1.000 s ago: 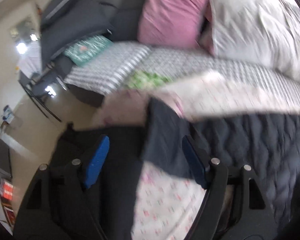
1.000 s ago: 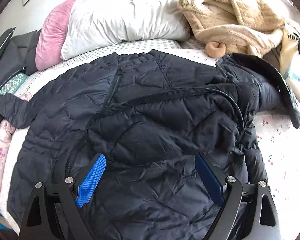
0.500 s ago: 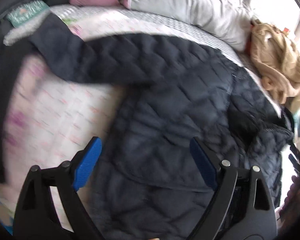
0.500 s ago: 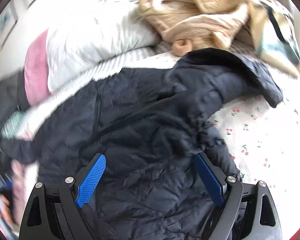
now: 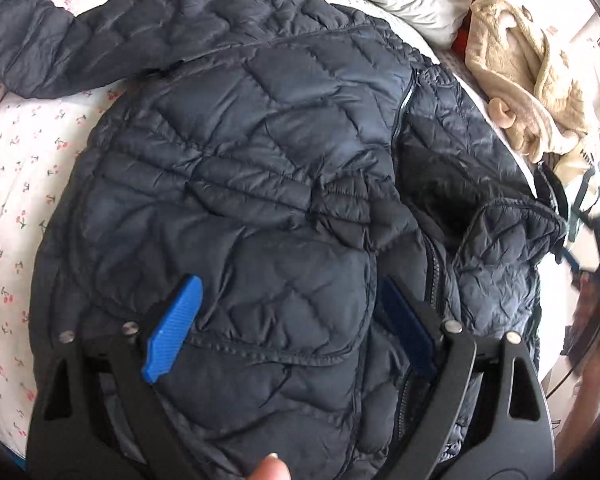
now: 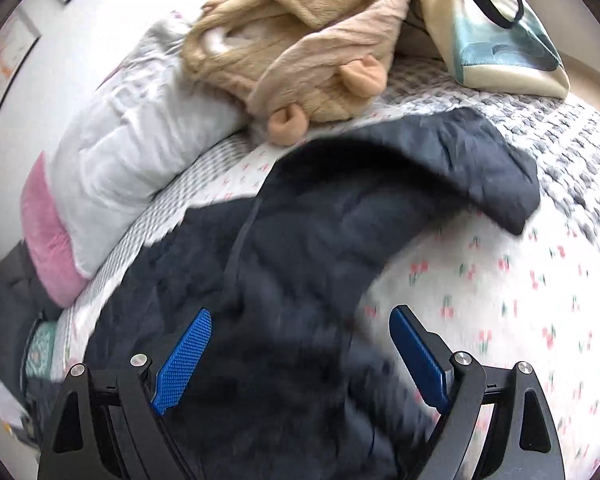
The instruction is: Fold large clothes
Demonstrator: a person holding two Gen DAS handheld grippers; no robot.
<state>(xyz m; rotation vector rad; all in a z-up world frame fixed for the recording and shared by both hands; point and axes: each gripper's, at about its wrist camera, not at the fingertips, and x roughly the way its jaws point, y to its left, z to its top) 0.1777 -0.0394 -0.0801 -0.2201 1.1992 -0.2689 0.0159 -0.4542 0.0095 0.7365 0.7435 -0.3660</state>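
A dark navy quilted puffer jacket (image 5: 260,152) lies spread on a bed with a white cherry-print sheet (image 5: 16,168). One sleeve (image 5: 40,48) stretches to the upper left. My left gripper (image 5: 288,292) is open and empty, just above the jacket's lower body. In the right wrist view the jacket (image 6: 300,248) shows blurred, its other sleeve (image 6: 480,160) reaching right. My right gripper (image 6: 300,320) is open and empty over the jacket's edge.
A tan plush robe (image 6: 300,52) and a white pillow (image 6: 140,136) lie at the head of the bed. A pink cushion (image 6: 48,236) sits left, a tote bag (image 6: 496,32) at upper right. Bare cherry-print sheet (image 6: 520,300) lies to the right.
My left gripper has swung from the bed's left side to over the jacket's body. My right gripper has moved right toward the jacket's right sleeve and edge. Both stay open.
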